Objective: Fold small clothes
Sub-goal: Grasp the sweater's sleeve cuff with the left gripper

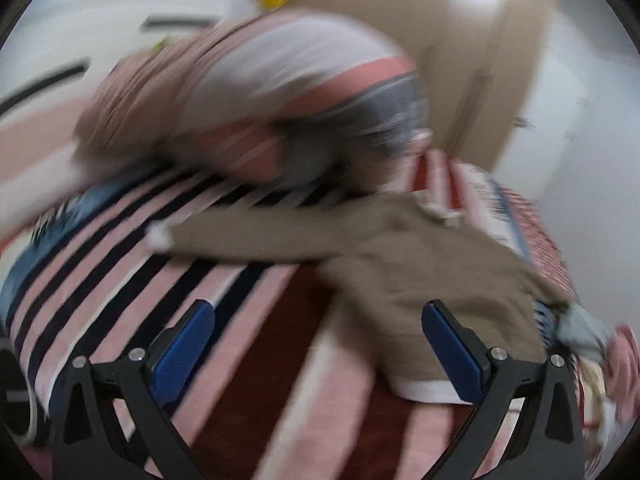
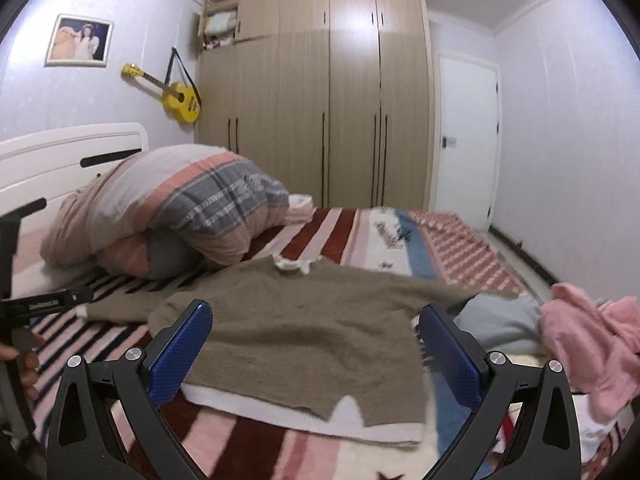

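Observation:
A small olive-brown sweater (image 2: 304, 332) with white collar and hem lies flat on the striped bed blanket (image 2: 332, 232), one sleeve stretched out to the left. My right gripper (image 2: 316, 344) is open and empty, just above the sweater's lower half. In the blurred left wrist view the same sweater (image 1: 400, 280) lies to the right, sleeve reaching left. My left gripper (image 1: 318, 340) is open and empty, over the blanket (image 1: 120, 264) at the sweater's lower left edge. The left gripper's body shows at the far left of the right wrist view (image 2: 24, 320).
A rolled striped duvet (image 2: 172, 216) lies behind the sweater near the white headboard (image 2: 72, 152). A grey-blue garment (image 2: 500, 320) and pink clothes (image 2: 588, 340) are piled at the right. A wardrobe (image 2: 320, 100) and door (image 2: 464, 136) stand behind the bed.

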